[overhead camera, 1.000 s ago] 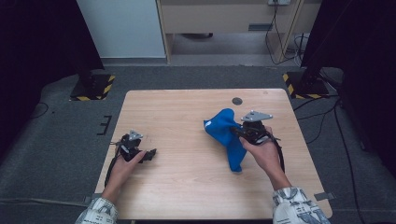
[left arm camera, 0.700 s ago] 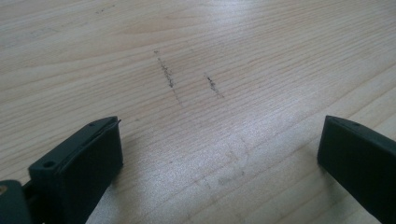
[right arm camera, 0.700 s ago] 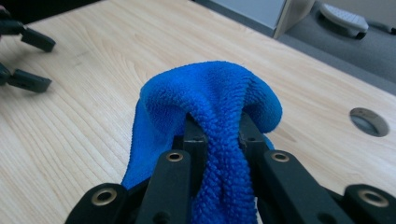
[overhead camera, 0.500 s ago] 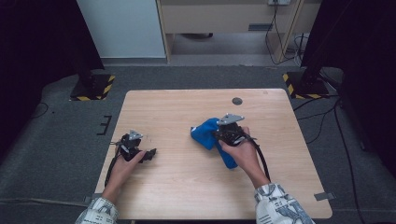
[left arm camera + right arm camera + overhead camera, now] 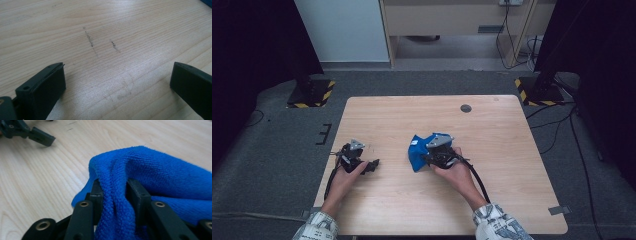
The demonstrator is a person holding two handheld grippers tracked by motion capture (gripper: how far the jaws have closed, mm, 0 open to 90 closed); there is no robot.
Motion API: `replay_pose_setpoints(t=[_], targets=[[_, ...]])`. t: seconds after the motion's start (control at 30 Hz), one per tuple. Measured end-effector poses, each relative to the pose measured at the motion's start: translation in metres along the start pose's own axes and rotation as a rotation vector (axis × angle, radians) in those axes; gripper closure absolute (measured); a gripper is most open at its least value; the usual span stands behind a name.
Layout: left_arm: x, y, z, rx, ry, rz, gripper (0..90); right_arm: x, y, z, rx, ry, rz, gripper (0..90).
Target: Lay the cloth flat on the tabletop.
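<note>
While the left tool (image 5: pixel 371 165) rests low on the worktop (image 5: pixel 512 150) near its left edge, with its jaws spread wide and nothing but bare wood between them, the right tool (image 5: pixel 424 159) sits near the middle of the worktop with a blue cloth (image 5: pixel 417 150) bunched up at its tip. In the right gripper view a thick fold of the blue cloth (image 5: pixel 150 170) runs down between the two black jaws, and both of them touch the fabric, so the right tool (image 5: pixel 113 192) has the cloth pinched; its jaws have just been opening a little, yet the fold remains between them. The rest of the cloth bulges up and over the jaws and spills to the right side of that view, with a small flap hanging down to the wood on the left. In the high view the cloth lies as a crumpled heap on the wood, just ahead of the right hand (image 5: pixel 452 167). The left hand (image 5: pixel 344 172) wraps its tool from behind. The left gripper view shows two short dark scuff marks (image 5: pixel 100 43) on the wood grain ahead of the open jaws. The left tool (image 5: pixel 32 132) also appears far off in the right gripper view, well apart from the cloth.
</note>
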State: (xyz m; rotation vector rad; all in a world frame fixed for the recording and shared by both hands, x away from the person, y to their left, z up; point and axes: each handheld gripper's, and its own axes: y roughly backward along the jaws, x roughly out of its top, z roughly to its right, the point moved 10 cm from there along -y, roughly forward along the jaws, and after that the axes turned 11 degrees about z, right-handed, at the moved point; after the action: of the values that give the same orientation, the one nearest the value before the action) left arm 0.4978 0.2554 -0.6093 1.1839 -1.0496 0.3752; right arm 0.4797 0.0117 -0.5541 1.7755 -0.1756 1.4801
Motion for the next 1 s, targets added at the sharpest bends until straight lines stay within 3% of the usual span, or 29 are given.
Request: replay_pose_setpoints(t=[0.1, 0.23, 0.3, 0.43, 0.5, 0.7, 1.0], targets=[[0.000, 0.000, 0.000, 0.000, 0.000, 0.000, 0.0, -0.004, -0.004, -0.005, 0.021, -0.018, -0.012, 61.6], [0.000, 0.000, 0.000, 0.000, 0.000, 0.000, 0.0, -0.004, -0.004, -0.009, 0.023, -0.020, -0.018, 45.8], [0.000, 0.000, 0.000, 0.000, 0.000, 0.000, 0.0, 0.001, -0.001, -0.009, 0.006, -0.018, -0.007, 34.0], [0.000, 0.000, 0.000, 0.002, 0.001, 0.000, 0.0, 0.007, 0.006, -0.007, -0.015, -0.014, 0.004, 24.2], [0.000, 0.001, 0.000, 0.003, 0.002, -0.001, 0.0, 0.013, 0.014, -0.005, -0.018, -0.036, 0.019, 17.8], [0.000, 0.001, 0.000, 0.004, 0.002, -0.001, 0.0, 0.021, 0.029, 0.010, -0.049, -0.037, 0.038, 19.2], [0.000, 0.001, 0.000, 0.004, 0.002, -0.001, 0.0, 0.024, 0.045, 0.055, -0.124, -0.065, 0.046, 40.5]])
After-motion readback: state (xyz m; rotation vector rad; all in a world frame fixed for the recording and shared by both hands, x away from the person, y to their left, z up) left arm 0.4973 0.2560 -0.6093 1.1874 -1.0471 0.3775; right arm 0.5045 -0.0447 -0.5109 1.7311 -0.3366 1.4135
